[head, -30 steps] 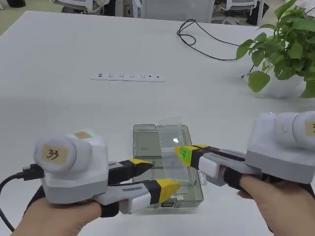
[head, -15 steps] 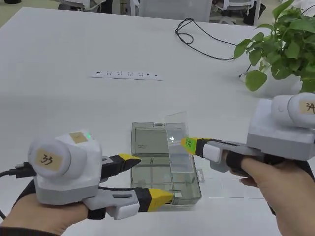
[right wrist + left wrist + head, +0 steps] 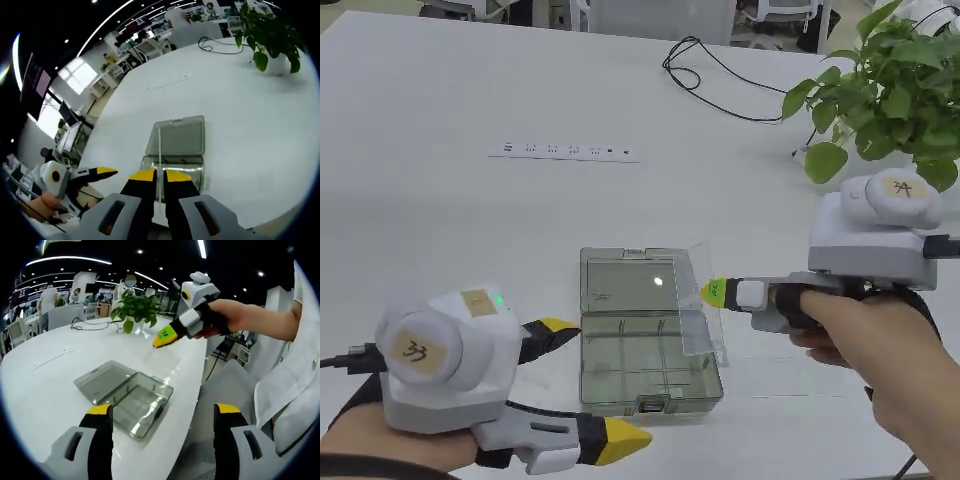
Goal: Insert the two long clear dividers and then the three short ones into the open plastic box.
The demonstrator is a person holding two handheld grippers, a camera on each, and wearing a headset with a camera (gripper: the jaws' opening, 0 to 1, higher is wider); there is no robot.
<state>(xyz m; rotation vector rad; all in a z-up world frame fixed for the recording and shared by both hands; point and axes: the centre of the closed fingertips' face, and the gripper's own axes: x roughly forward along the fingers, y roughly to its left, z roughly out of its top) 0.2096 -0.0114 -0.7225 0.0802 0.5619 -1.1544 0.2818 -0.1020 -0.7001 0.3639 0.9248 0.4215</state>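
Observation:
The open smoky-clear plastic box [image 3: 642, 362] lies on the white table, its lid [image 3: 628, 280] folded flat on the far side. My right gripper [image 3: 712, 292] is shut on a clear divider [image 3: 698, 312], which it holds by the top edge over the box's right side. In the right gripper view the divider [image 3: 159, 150] runs edge-on from between the yellow-tipped fingers [image 3: 143, 176] toward the box [image 3: 176, 145]. My left gripper [image 3: 590, 385] stands open to the left of the box, holding nothing. From the left gripper view, the box [image 3: 125, 395] lies ahead of that gripper [image 3: 165, 410].
A white power strip [image 3: 565, 152] lies farther back on the table. A black cable [image 3: 710, 75] loops at the far side. A potted green plant [image 3: 880, 90] stands at the back right. Bare tabletop [image 3: 440, 240] surrounds the box.
My right gripper has drawn back to the right with the divider, from the box's middle to its right side. My left gripper has pulled back from the box's left edge and opened wider.

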